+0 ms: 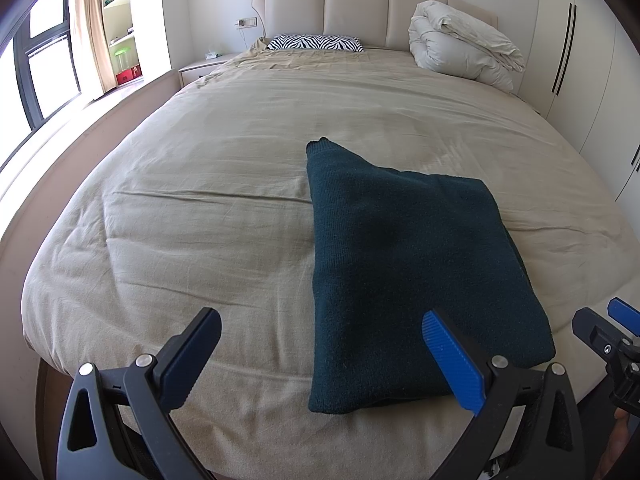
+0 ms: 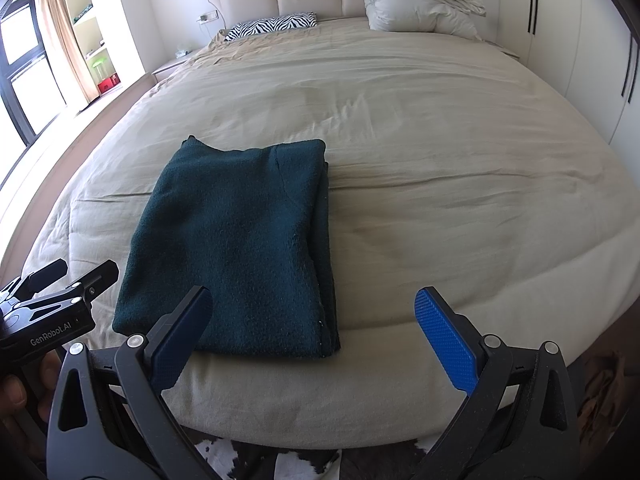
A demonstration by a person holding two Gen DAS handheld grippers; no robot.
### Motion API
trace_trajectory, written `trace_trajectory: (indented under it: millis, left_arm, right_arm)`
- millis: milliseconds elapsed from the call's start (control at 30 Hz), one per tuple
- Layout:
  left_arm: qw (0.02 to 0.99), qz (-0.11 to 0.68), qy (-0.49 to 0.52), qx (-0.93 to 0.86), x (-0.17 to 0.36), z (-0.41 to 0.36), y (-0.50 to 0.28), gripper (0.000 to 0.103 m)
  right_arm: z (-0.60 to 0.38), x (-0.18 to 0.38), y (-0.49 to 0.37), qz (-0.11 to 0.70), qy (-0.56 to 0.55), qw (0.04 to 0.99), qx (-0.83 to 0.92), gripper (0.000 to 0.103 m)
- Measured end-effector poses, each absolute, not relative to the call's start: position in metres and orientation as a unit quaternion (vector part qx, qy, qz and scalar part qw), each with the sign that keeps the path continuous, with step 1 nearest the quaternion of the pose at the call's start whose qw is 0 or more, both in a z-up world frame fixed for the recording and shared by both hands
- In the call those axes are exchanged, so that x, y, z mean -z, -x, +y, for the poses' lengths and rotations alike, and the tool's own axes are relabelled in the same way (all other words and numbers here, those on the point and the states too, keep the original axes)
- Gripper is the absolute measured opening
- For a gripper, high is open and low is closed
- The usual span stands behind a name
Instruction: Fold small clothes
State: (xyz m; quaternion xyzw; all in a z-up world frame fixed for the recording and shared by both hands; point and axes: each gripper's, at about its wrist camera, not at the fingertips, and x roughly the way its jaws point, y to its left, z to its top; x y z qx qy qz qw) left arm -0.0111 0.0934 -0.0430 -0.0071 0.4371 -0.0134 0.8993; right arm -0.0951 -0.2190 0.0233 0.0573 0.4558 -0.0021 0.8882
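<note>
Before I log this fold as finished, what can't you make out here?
- Dark green knitted garment: sleeves and lower layers hidden under its own top layer, both views.
- Its near right corner: covered by the left gripper finger in the left wrist view.
- Shelf items by the window: too small.
</note>
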Motion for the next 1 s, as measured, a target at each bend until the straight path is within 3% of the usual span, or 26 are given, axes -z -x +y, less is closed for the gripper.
trace_trajectory:
  millis: [1000]
  left_arm:
    - [0.899, 0.438, 0.005, 0.018, 0.048, 0.0955, 0.0091, 0.103]
  right_arm:
    - [-0.223, -0.0207, 0.0965, 0.46, -0.059, 0.886, 0.003, 0.103]
